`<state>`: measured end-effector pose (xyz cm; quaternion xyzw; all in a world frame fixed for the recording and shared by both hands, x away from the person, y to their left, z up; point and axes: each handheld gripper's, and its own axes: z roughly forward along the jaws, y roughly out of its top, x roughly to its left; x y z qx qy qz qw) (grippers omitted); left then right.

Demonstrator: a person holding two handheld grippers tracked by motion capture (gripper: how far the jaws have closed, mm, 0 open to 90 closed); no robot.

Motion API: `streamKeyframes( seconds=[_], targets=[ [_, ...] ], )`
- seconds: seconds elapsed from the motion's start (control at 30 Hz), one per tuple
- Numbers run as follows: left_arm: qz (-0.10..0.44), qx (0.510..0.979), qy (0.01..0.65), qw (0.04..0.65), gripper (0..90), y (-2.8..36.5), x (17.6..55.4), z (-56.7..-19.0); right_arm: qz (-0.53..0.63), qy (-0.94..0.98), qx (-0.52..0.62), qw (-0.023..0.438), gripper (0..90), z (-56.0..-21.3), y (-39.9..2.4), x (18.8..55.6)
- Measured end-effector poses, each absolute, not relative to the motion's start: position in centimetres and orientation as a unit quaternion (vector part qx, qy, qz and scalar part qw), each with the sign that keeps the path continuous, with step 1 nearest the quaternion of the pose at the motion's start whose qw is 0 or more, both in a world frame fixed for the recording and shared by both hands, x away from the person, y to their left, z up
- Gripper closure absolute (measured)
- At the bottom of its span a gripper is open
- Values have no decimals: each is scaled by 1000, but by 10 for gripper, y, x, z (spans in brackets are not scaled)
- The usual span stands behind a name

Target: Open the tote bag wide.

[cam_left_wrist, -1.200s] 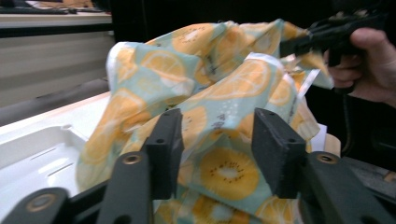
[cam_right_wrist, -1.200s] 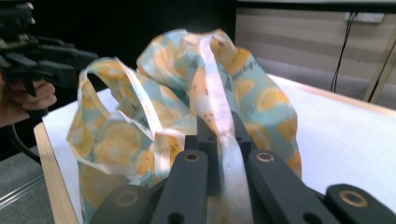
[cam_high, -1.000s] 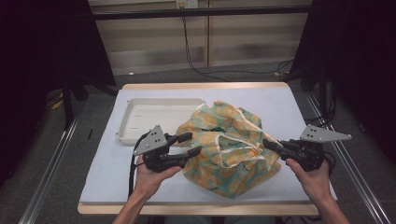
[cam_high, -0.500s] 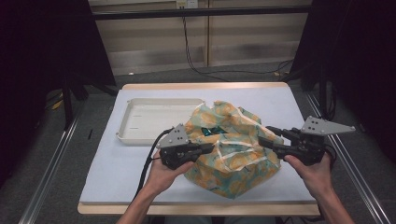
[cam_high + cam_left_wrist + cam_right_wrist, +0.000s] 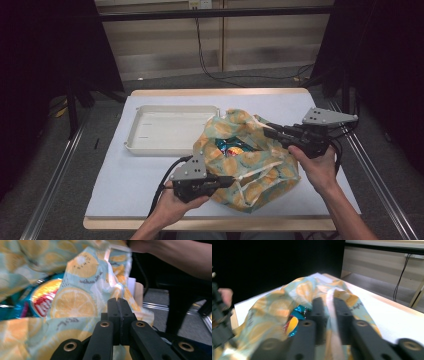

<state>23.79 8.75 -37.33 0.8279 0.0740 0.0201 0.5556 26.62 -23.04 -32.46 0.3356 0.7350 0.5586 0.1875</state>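
Toward the desk's (image 5: 125, 180) near right corner sits the lemon-print drawstring bag (image 5: 250, 165), mouth gaping over a snack packet (image 5: 231, 148); left tongs (image 5: 227, 181) clenched on its near rim, right tongs (image 5: 267, 131) just closing, pinching the far rim's white drawstring (image 5: 332, 315), beside the white tray (image 5: 170, 130).

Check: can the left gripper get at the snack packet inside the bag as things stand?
Probably not yet. The left gripper is shut on the bag rim, so it is occupied; the snack packet lies exposed in the open mouth.
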Motion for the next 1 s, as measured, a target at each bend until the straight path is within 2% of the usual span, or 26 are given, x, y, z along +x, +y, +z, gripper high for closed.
streamKeyframes(
  seconds=[0.13,0.43,0.57,0.63,1.0],
  targets=[
    [10,832,64,552,900,90,227,-377,558,717,363,209,882,-333,-249,267],
    [-7,831,40,556,900,84,201,-384,559,678,420,229,893,-355,-296,264],
    [-14,837,41,545,900,86,200,-391,540,689,428,225,893,-369,-297,260],
    [-17,842,43,537,900,86,202,-397,530,698,432,215,892,-387,-297,257],
    [-25,866,63,496,900,91,211,-432,504,716,443,193,869,-418,-294,254]
  ],
)
